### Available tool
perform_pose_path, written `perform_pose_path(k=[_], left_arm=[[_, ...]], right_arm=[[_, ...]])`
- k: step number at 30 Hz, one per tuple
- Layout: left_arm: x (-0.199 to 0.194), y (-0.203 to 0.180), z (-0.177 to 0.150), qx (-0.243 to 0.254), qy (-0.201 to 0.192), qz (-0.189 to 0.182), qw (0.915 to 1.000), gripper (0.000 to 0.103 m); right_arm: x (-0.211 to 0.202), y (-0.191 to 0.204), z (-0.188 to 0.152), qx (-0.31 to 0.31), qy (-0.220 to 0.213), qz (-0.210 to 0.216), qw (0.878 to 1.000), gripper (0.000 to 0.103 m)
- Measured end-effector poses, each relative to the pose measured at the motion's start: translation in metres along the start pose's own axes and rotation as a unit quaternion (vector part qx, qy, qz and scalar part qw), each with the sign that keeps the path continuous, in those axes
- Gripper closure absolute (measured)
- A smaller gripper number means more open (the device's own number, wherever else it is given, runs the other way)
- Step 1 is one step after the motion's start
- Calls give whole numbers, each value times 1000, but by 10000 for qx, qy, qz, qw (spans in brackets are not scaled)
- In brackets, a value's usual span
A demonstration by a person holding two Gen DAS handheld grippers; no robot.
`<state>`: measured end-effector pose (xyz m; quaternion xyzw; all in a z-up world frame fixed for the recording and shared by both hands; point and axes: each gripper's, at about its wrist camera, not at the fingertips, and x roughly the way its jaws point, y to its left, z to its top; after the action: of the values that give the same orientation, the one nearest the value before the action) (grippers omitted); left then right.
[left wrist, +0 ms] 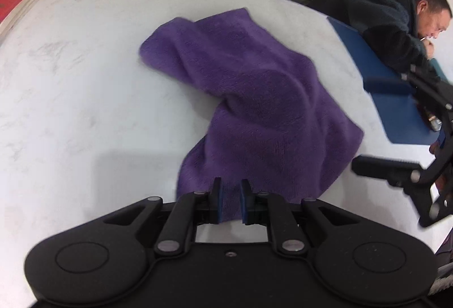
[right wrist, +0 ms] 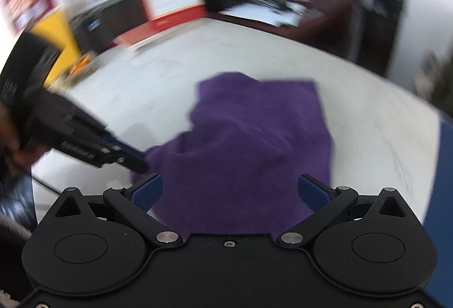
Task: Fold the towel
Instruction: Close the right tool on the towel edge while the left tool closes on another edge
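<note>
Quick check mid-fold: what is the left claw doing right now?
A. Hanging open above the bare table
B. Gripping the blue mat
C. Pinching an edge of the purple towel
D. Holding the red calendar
C: in the left wrist view the left claw has its blue pads closed on the near edge of the purple towel, which lies rumpled on the white table.

Black tongs (left wrist: 230, 202), blue pads (right wrist: 147, 192), silver pivot screws.
</note>
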<state>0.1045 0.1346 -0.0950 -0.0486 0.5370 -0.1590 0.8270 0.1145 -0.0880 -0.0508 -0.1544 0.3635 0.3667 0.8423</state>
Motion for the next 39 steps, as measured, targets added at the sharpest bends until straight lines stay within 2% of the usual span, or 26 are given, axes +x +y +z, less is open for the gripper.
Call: perform_pose_path(k=[3,4,6,9,10,12,14,16,20,23,25,29,34,39], left_arm=[[-2,7,-6,-81,26,59,9999,92],[-2,9,-7,-98,31,72,9999,92],[-1,12,-10,-135,44,94,9999,92],[-1,14,-11,-142,37,94,9998,92],[-1,14,-12,-134,27,82,9999,92],[-2,14,-11,-115,-2,68,9999,92],[-4,14,-10,-100,-20,93,9999,92],[-8,14,-9,-89,-56,115,9999,92],[-16,17,-7,-108,-110,75,9999,91],[-13,19,-7,-92,-35,89,9999,91],[-10,19,-7,-106,26,38,9999,89],[-6,18,-6,-268,114,-292,9991,80],[-6,9,-6,-134,169,-485,9986,76],[-8,7,-7,-249,187,-825,9961,72]], right_arm=[[15,32,11,-964,-162,108,9951,2],[20,40,12,-1217,-178,133,9923,5],[32,57,14,-1772,-143,134,9840,15],[53,71,10,-2341,230,50,9719,40],[56,72,10,-2383,302,61,9707,52],[64,71,9,-2385,563,86,9695,59],[65,66,9,-2215,633,74,9731,81],[63,59,11,-1940,619,88,9790,94],[47,36,17,-1070,333,268,9933,96],[38,11,16,-283,194,468,9983,96],[36,-5,17,174,151,622,9978,96],[34,-40,15,1186,43,876,9891,96],[38,-62,11,1727,21,1008,9798,96],[43,-68,10,1771,29,1021,9789,96]])
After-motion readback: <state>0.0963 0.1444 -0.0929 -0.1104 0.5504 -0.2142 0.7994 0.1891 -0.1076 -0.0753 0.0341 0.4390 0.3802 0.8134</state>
